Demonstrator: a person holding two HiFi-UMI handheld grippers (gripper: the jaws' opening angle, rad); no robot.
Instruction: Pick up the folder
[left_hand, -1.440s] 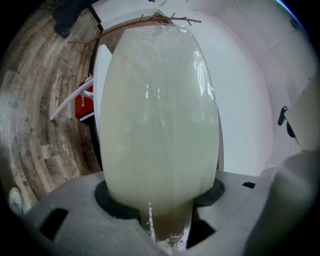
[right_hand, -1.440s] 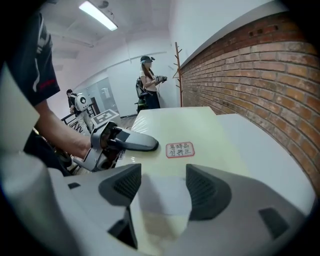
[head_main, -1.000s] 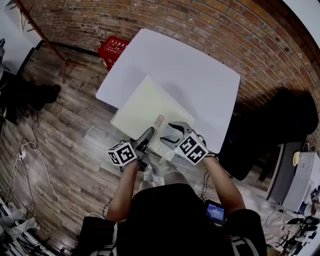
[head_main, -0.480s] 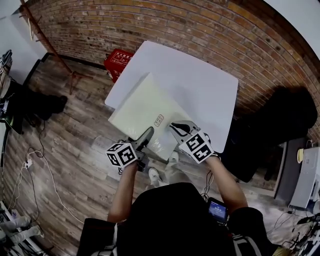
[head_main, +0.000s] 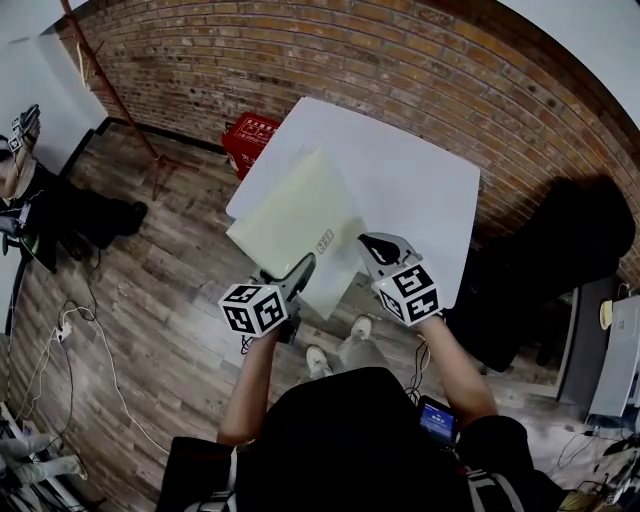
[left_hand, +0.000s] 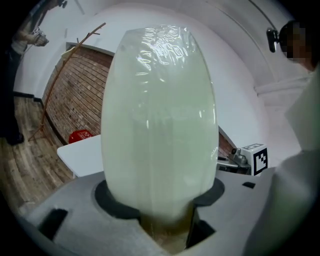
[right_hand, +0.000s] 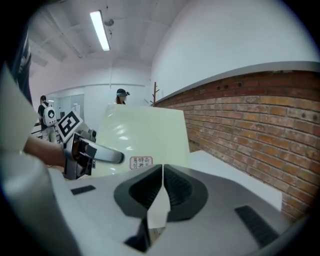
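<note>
Nearest the person, the left gripper (head_main: 300, 272) has the folder (head_main: 295, 215) at about its 6 o'clock edge. The jaws stand wide, yet the pale green plastic fills the gap between them and looks bowed, so I read it as a hold, not an empty opening. The right gripper (head_main: 372, 247) sits at the folder's 4 o'clock. Its jaws have just been closing and are now all but together, with a thin sliver of the sheet pinched between the pads.

The folder is raised and tilted. Its near part hangs out past the table (head_main: 420, 170) over the floor, and its far end lies toward 12 o'clock above the tabletop. I cannot tell whether that far end touches the surface.

The weak point is probably the right pinch. It has only a narrow bite near the edge of a glossy cover, and a jerk or a faster lift on one side could pull the sheet free. The bowed hold on the left could crease the cover or let it spring out. If the hands rise unevenly the folder would twist between them. If the far edge catches the table, the drag could loosen both holds. A dropped folder would likely land on the floor by the shoes (head_main: 318, 360), not back on the table.
</note>
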